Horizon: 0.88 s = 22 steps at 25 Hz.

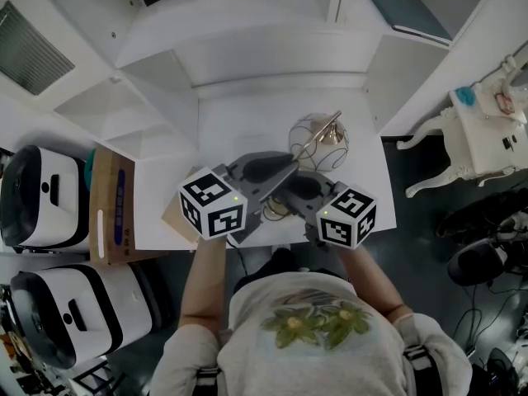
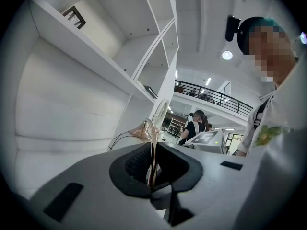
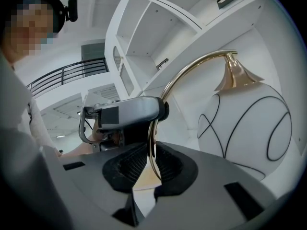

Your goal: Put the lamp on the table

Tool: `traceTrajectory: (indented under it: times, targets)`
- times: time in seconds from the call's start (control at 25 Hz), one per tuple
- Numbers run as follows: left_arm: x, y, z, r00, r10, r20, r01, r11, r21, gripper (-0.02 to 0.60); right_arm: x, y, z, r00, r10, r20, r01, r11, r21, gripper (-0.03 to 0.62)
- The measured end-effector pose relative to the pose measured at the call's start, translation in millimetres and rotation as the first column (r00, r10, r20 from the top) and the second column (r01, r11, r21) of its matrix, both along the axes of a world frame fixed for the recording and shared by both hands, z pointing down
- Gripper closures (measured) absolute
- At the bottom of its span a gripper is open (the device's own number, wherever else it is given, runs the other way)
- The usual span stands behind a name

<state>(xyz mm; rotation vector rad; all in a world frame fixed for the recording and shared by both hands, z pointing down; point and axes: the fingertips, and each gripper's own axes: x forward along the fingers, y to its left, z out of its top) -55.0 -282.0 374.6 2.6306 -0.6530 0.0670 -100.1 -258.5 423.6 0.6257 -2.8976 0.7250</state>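
Left claw (image 2: 152, 170), right claw (image 3: 149, 169) tight on lamp (image 3: 235, 75)

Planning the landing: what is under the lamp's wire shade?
The white table lies under the wire shade of the lamp. Whether they touch is unclear. The left gripper and right gripper cover its base.

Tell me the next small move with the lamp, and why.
Probably lower both grippers together, keeping the lamp upright, until it stands on the white table. The left gripper and right gripper are both shut on its thin gold stem over the tabletop; whether it already rests there cannot be told.
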Motion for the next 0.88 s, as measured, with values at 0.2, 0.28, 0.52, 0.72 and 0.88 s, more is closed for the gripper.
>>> traceTrajectory:
  times: [0.2, 0.28, 0.52, 0.72, 0.88]
  targets:
    - [-3.8, 8.3, 1.1, 1.0, -0.01, -0.005, 0.01, 1.0, 0.012, 0.522, -3.1, 8.2, 1.9, 1.0, -0.016, 0.007, 0.016, 1.0, -0.008, 0.52]
    - [-5.6, 12.1, 1.6, 1.0, -0.015, -0.006, 0.015, 1.0, 0.015, 0.523, -4.7, 12.0, 2.7, 1.0, -0.021, 0.009, 0.022, 1.0, -0.01, 0.522]
    - [-13.4, 22.6, 5.0, 0.999, -0.031, -0.023, 0.031, 0.999, 0.014, 0.522, -11.0, 22.6, 7.1, 0.999, -0.042, 0.007, 0.042, 0.999, -0.012, 0.522]
    - [-18.4, 30.1, 7.7, 0.998, -0.048, -0.039, 0.049, 0.999, 0.013, 0.523, -14.7, 30.1, 10.3, 0.999, -0.054, 0.004, 0.054, 0.998, -0.009, 0.522]
    - [-23.7, 36.3, 10.5, 0.997, -0.055, -0.05, 0.055, 0.998, 0.013, 0.523, -19.2, 36.4, 13.5, 0.998, -0.064, -0.012, 0.064, 0.998, -0.004, 0.522]
